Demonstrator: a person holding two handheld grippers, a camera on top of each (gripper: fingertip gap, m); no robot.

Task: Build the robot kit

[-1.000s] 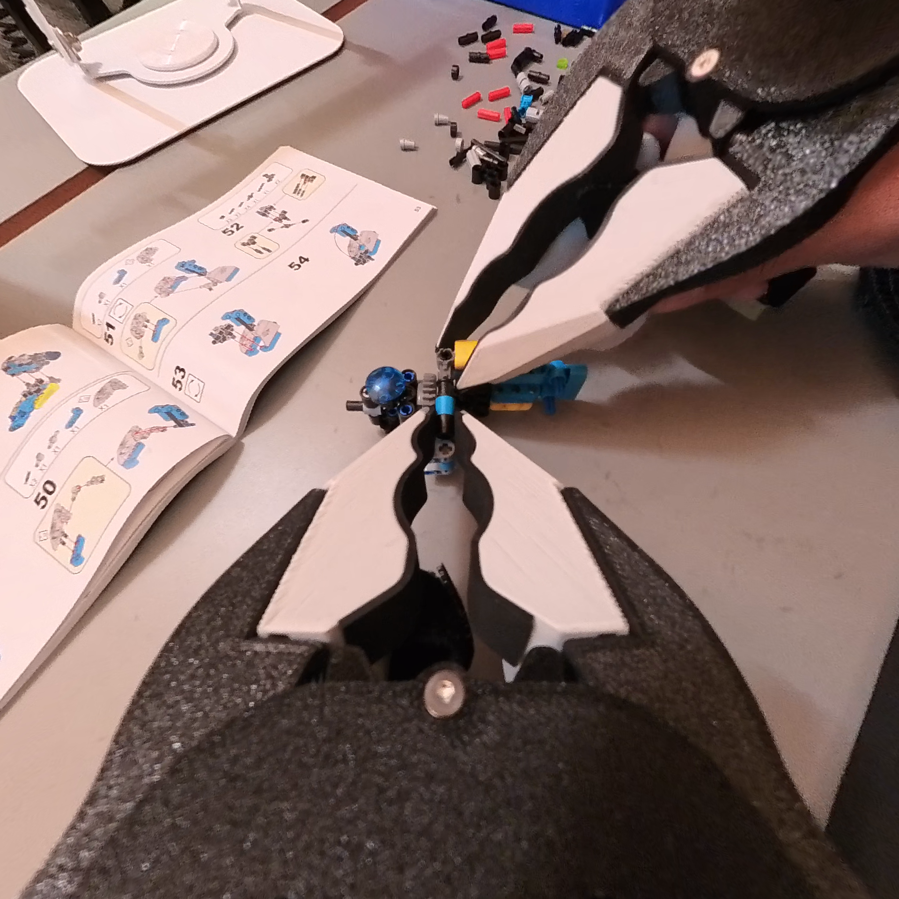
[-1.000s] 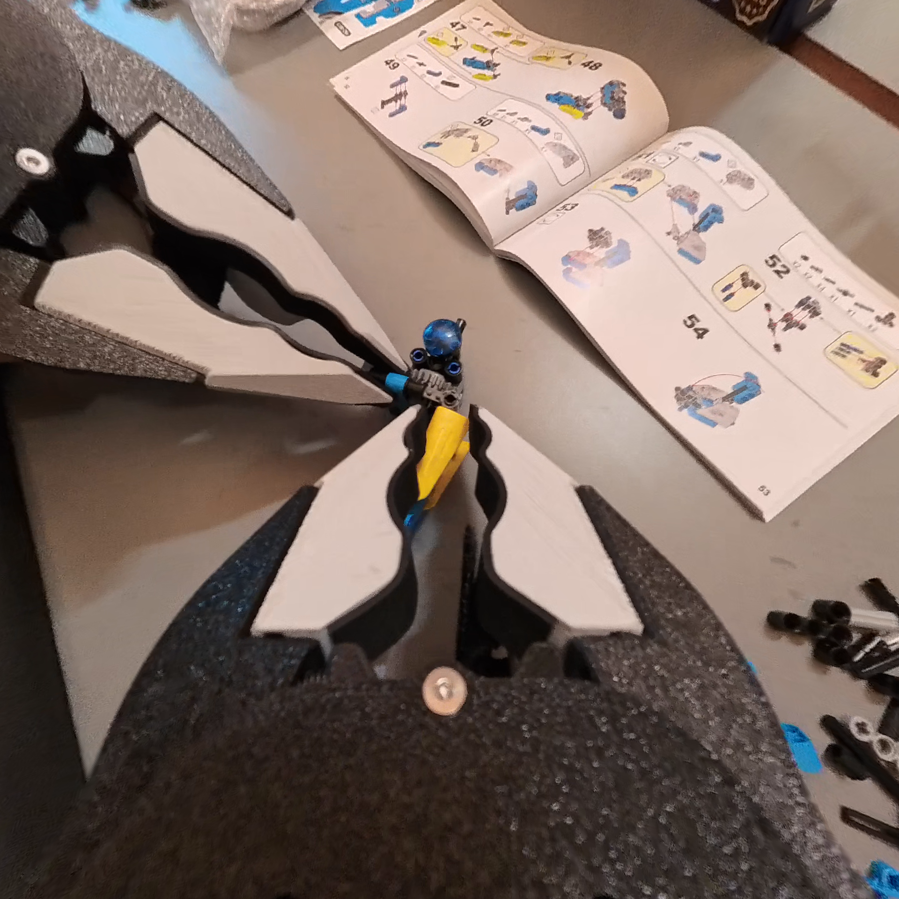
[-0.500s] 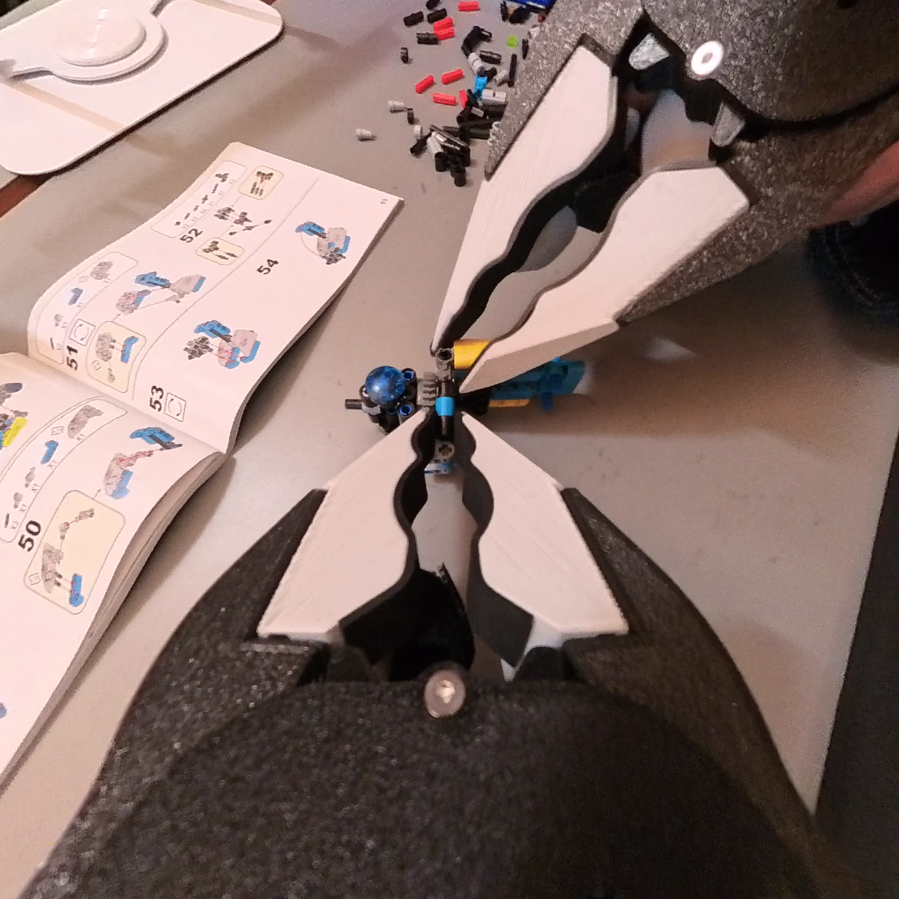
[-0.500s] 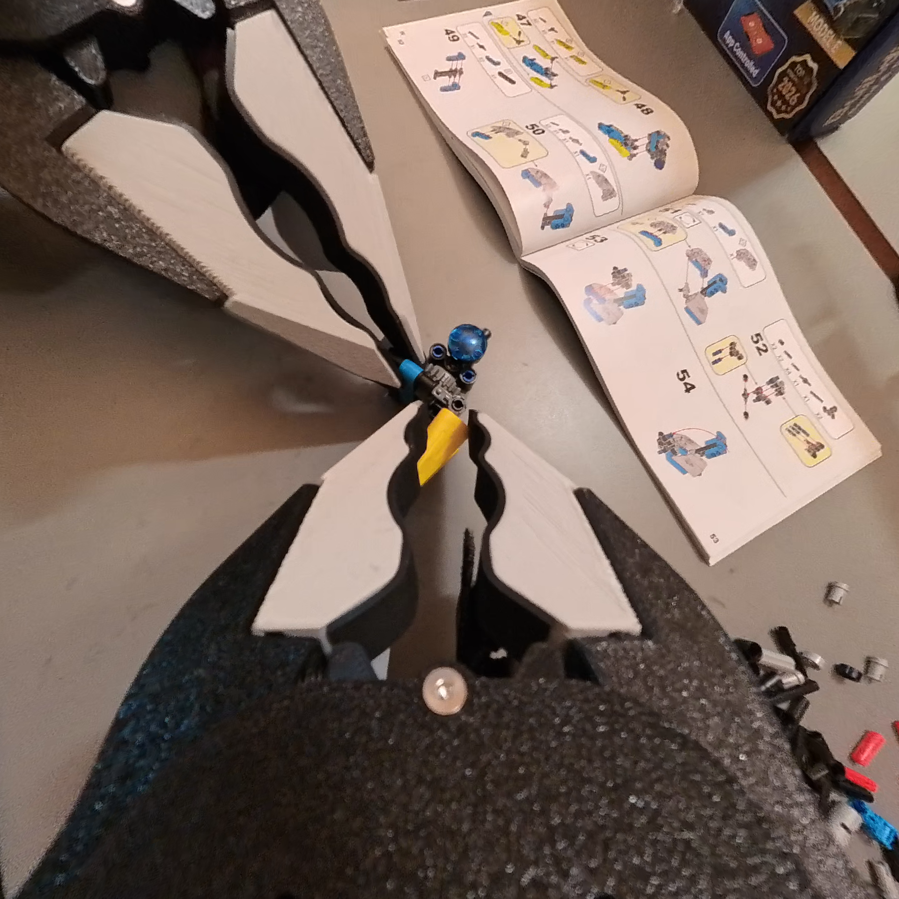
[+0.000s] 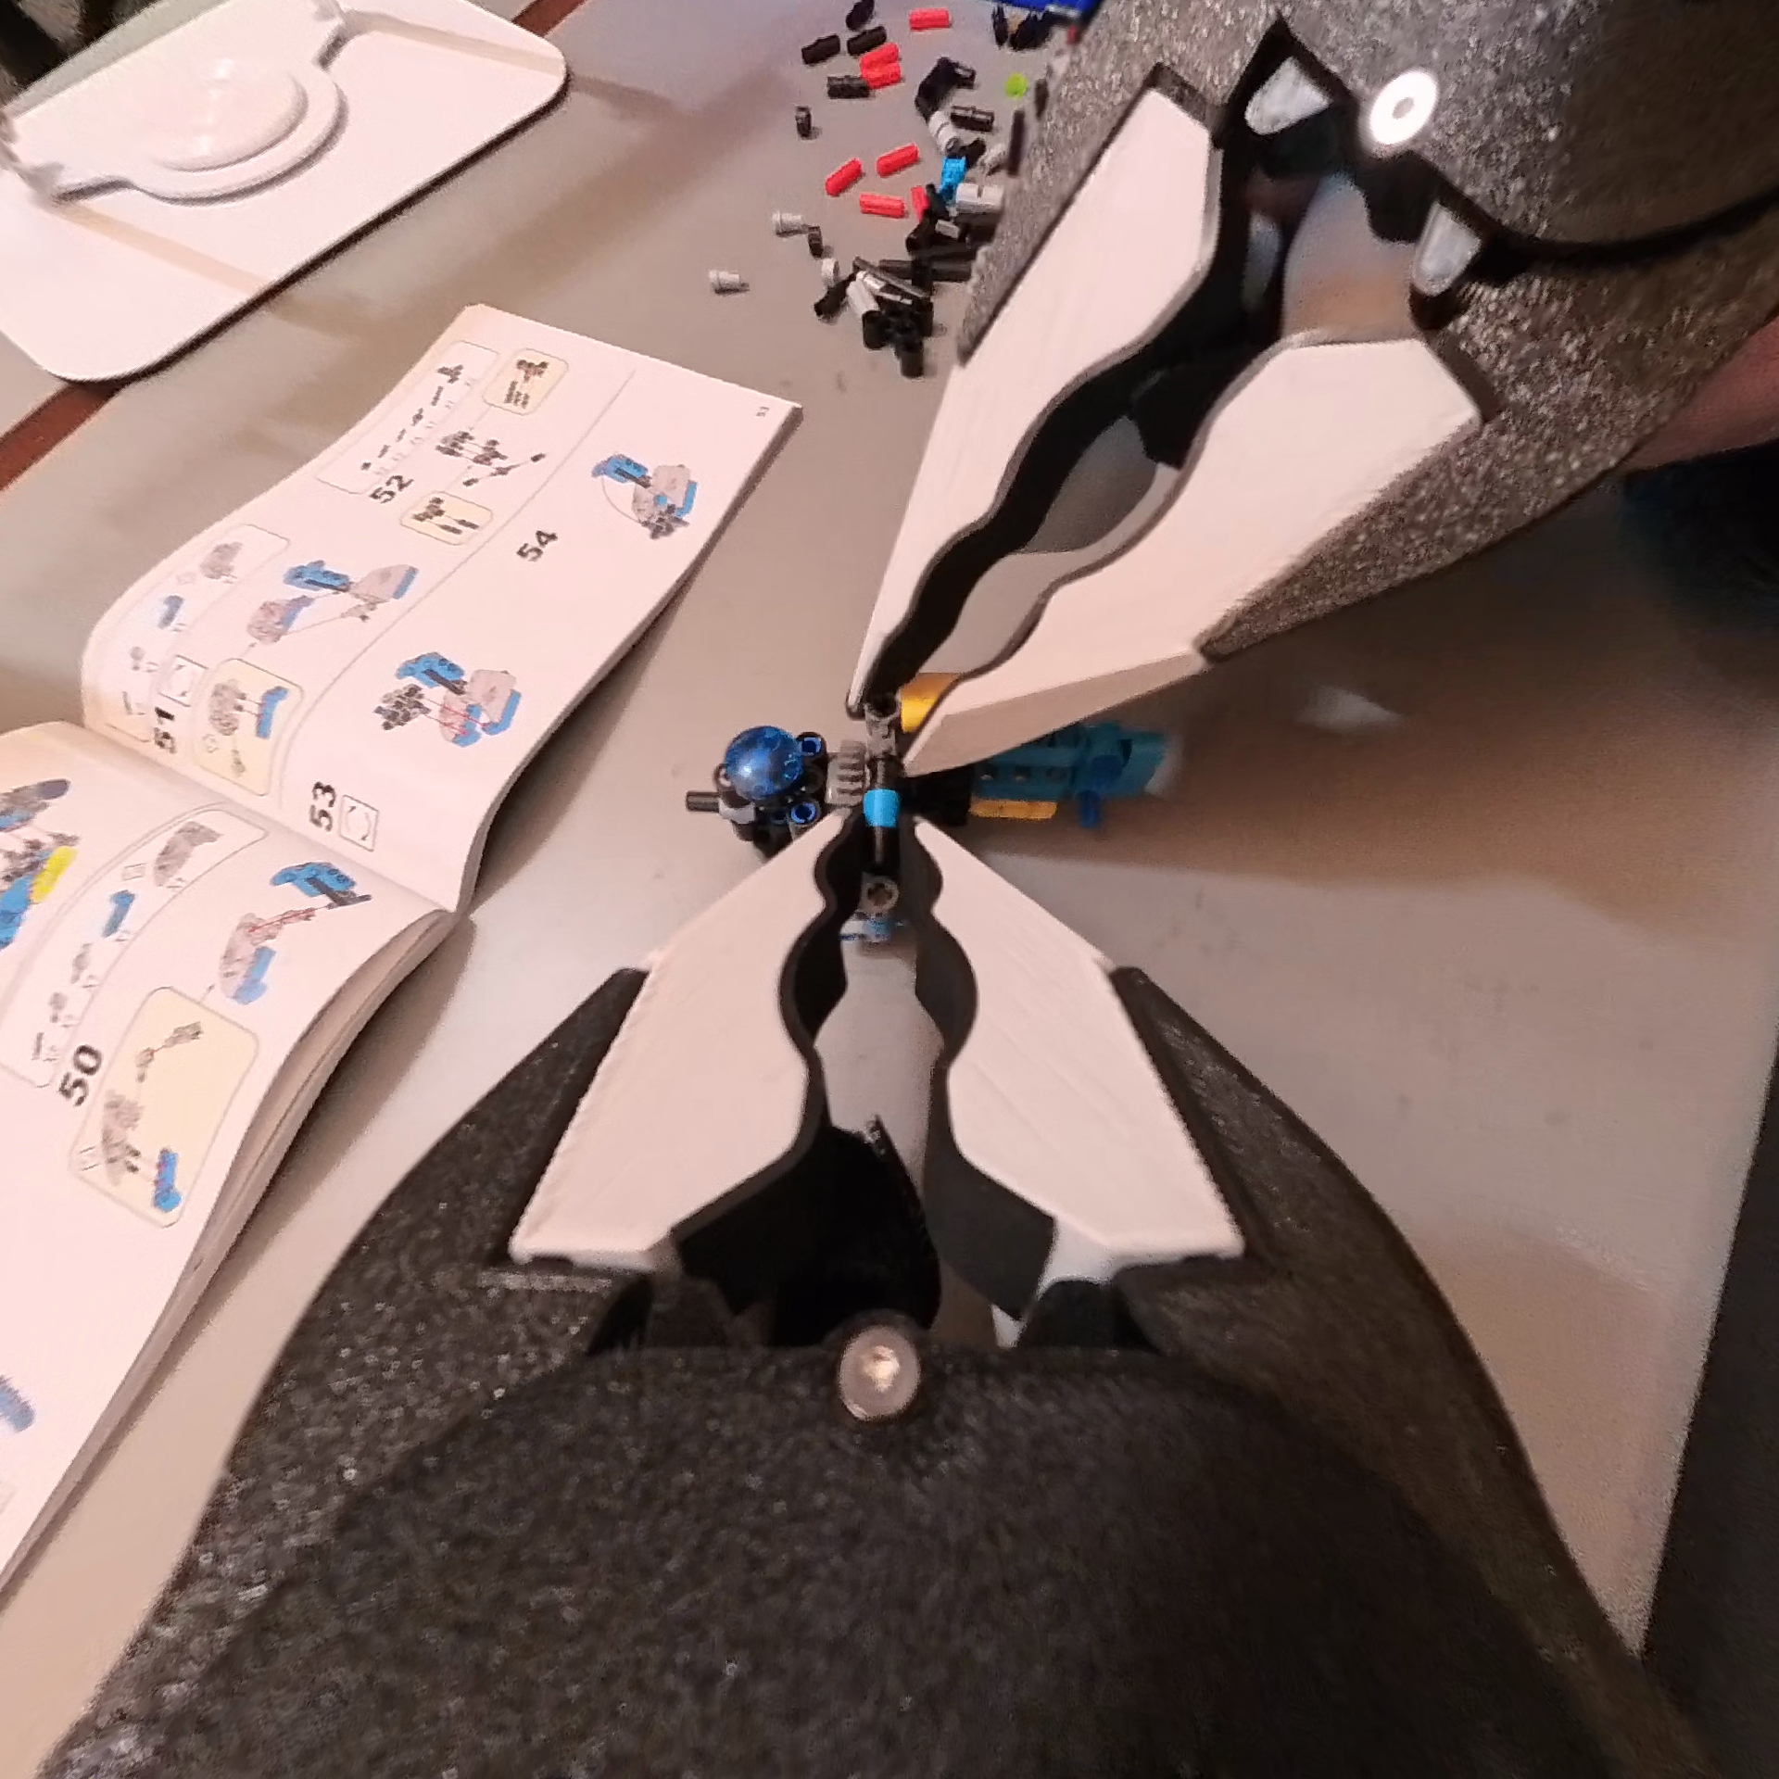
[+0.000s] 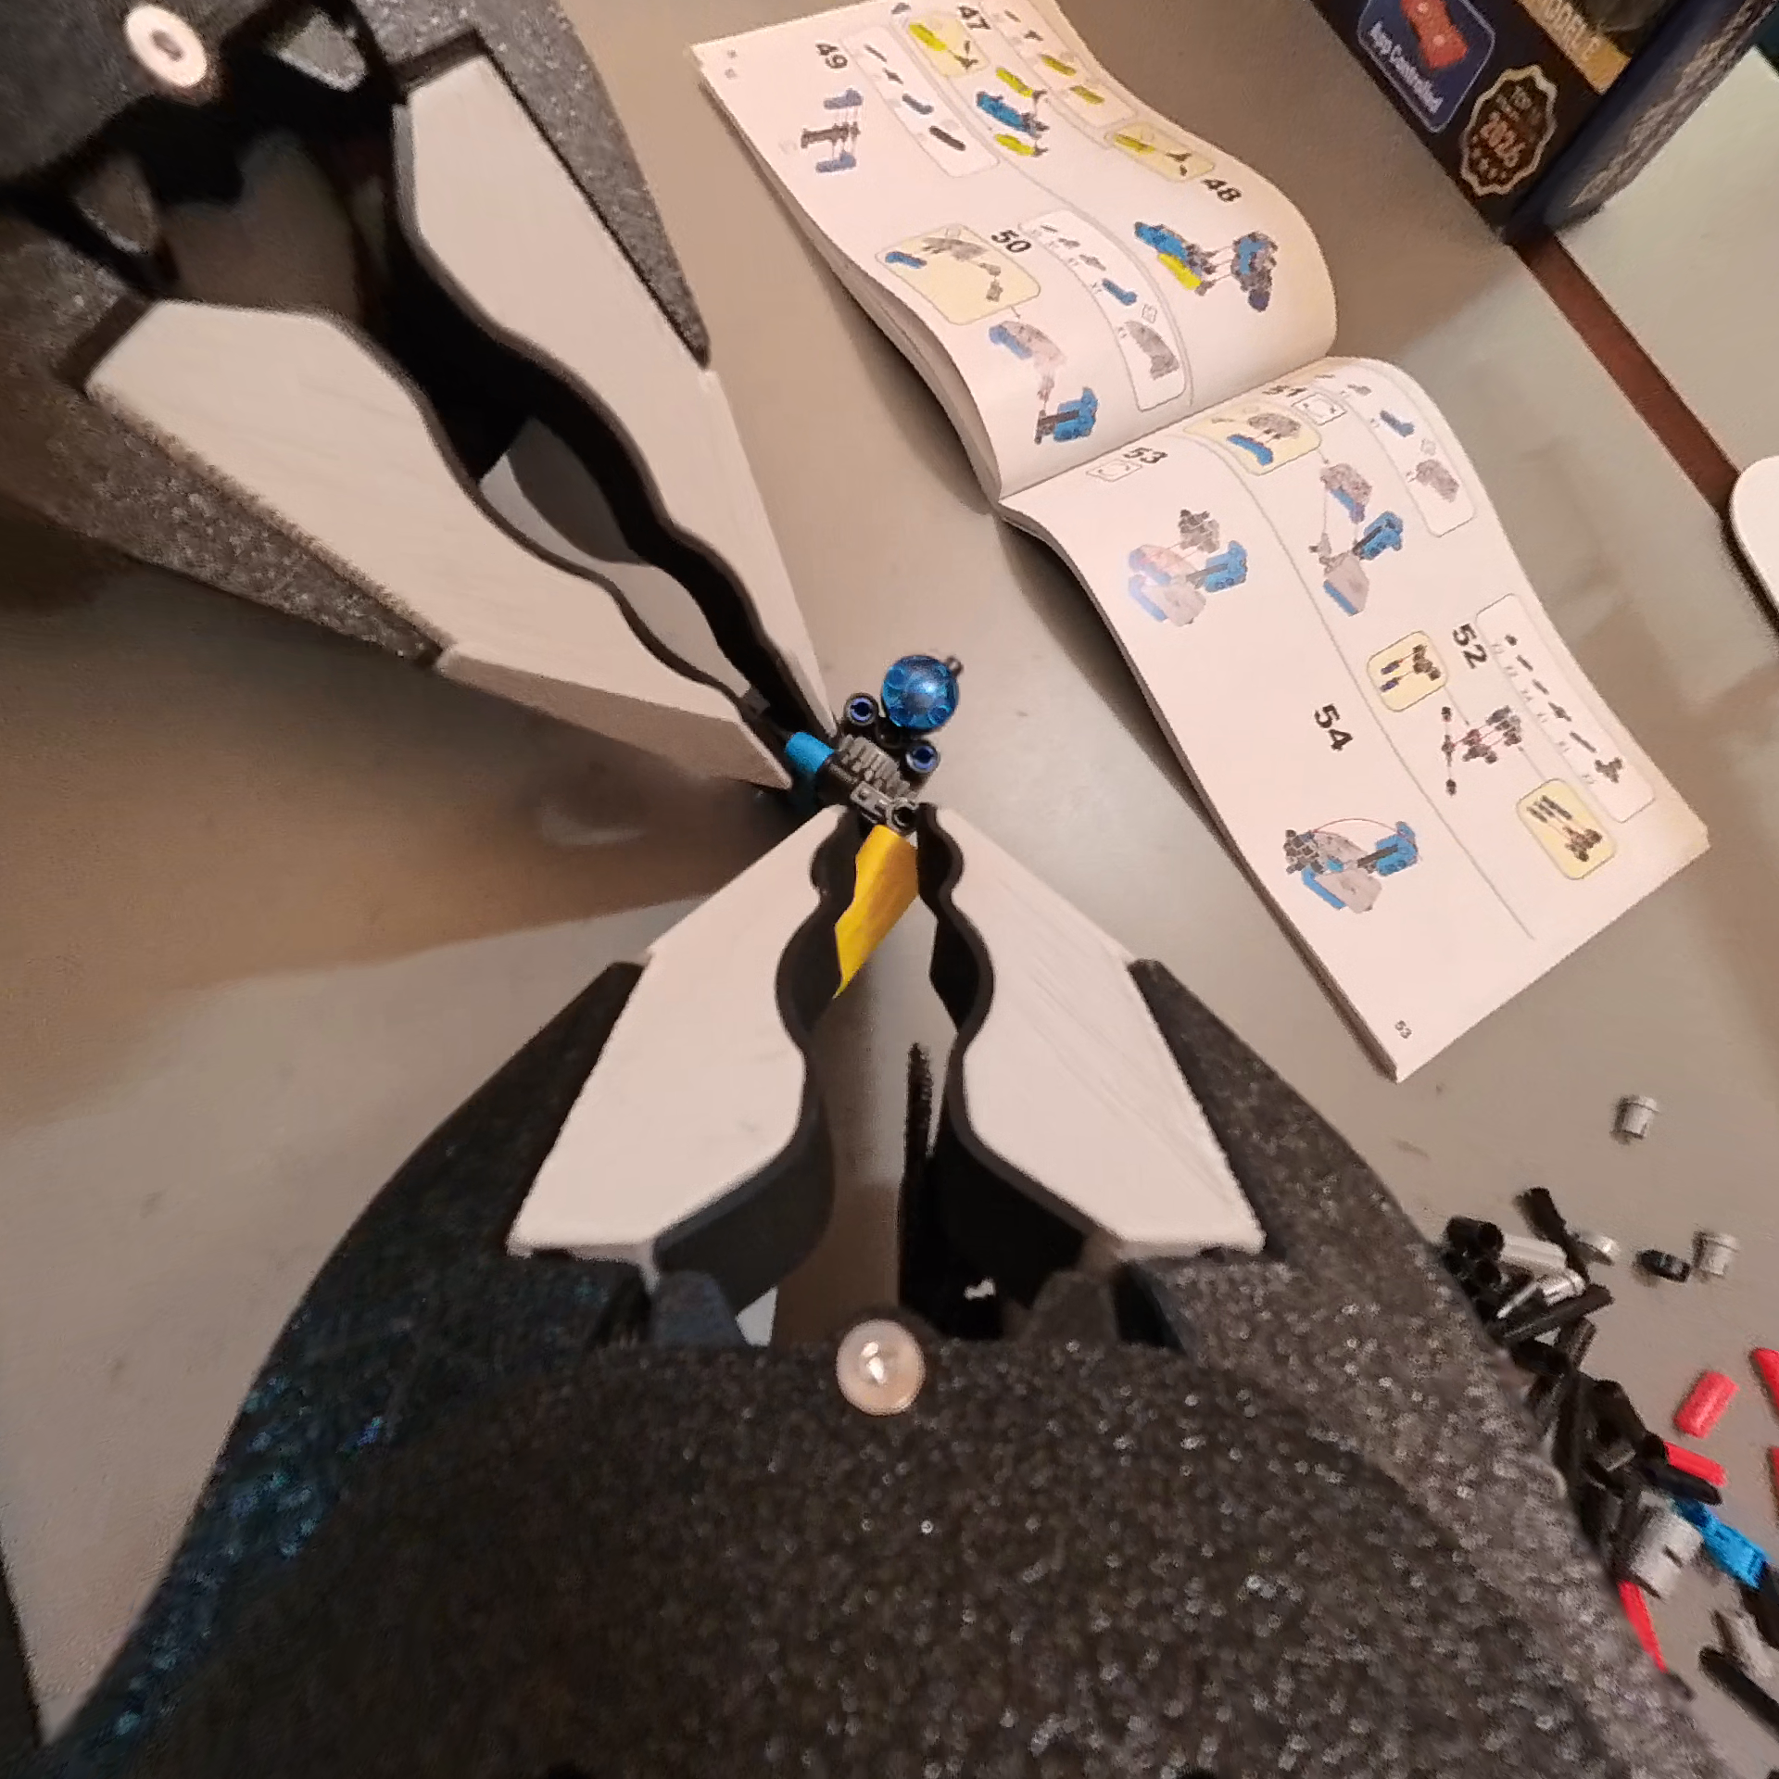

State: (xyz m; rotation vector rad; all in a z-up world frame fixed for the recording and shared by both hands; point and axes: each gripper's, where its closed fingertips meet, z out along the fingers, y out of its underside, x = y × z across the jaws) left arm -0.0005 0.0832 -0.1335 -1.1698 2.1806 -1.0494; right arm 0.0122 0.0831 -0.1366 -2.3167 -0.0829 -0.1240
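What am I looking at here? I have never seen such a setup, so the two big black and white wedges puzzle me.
The wedges are two hand-held grippers, each with two white fingers and a camera behind them. One picture looks along the left gripper, the other along the right gripper; each also shows the other gripper farther off. Both are shut on one small toy model built from plastic bricks, from different sides: the left on its thin black rod with a blue sleeve, the right on its yellow piece. On the grey table lie an open instruction booklet, a scatter of loose small parts and a white plastic tray.
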